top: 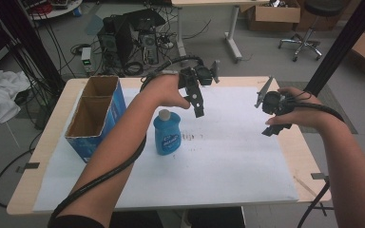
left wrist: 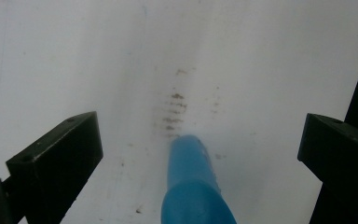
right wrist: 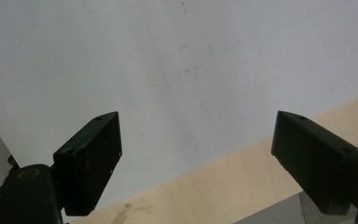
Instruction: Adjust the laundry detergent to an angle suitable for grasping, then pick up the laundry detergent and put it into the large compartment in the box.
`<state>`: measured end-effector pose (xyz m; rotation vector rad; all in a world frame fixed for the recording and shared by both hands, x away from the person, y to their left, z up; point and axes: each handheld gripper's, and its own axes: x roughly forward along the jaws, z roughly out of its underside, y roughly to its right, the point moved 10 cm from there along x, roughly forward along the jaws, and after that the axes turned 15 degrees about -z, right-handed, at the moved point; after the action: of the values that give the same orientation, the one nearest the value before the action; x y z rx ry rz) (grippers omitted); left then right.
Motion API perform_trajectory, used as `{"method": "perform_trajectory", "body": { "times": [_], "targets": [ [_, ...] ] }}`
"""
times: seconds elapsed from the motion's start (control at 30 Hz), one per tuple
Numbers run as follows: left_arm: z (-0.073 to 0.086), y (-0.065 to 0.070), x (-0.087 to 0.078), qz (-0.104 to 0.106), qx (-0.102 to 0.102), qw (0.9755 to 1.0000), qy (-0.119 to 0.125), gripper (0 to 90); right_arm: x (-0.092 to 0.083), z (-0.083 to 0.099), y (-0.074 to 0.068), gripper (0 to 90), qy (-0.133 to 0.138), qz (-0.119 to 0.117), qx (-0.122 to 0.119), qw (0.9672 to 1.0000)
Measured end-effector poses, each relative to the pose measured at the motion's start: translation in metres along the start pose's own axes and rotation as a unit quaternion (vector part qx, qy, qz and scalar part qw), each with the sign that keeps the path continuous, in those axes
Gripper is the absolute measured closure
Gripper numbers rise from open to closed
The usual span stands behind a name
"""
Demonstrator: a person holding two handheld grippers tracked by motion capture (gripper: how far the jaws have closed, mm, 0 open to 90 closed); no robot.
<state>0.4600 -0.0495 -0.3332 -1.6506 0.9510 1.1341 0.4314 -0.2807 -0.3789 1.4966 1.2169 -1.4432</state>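
Note:
A small blue bottle with a pale cap stands upright on the white sheet near the table's middle. My left gripper hangs just behind and right of it, pointing down, open, with nothing held. In the left gripper view its jaws stand wide apart and the blue bottle rises from the bottom edge between them, untouched. My right gripper hovers over the sheet's right side, open and empty. In the right gripper view the wide jaws frame the white sheet and the wooden table edge.
An open blue cardboard box with two compartments stands at the table's left. Faint brown smudges mark the sheet beyond the bottle. Cables trail from both grippers. Behind the table lie computer gear, boxes and a stool on the floor.

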Motion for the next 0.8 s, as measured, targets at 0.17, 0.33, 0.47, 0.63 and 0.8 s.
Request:
{"method": "perform_trajectory", "body": {
  "times": [0.17,0.33,0.47,0.63,0.8],
  "targets": [
    [0.002,-0.001,0.000,0.002,-0.007,1.0000,0.003,0.3,0.001,-0.004,0.000,16.2,0.000,-0.001,-0.003,1.0000],
    [-0.001,-0.002,-0.004,0.002,-0.008,0.9999,0.007,0.3,-0.002,-0.003,0.000,16.2,0.002,0.000,-0.004,1.0000],
    [-0.003,-0.003,-0.005,-0.001,-0.003,1.0000,0.004,0.3,-0.001,-0.002,0.000,16.2,0.002,-0.001,-0.003,1.0000],
    [-0.006,-0.002,-0.007,-0.002,-0.004,1.0000,0.006,0.3,0.000,-0.003,0.001,16.2,0.001,-0.002,-0.006,1.0000],
    [-0.003,-0.001,-0.015,-0.005,-0.009,0.9999,0.003,0.1,-0.001,-0.003,0.000,16.2,0.004,-0.001,-0.009,0.9999]
  ]
}}
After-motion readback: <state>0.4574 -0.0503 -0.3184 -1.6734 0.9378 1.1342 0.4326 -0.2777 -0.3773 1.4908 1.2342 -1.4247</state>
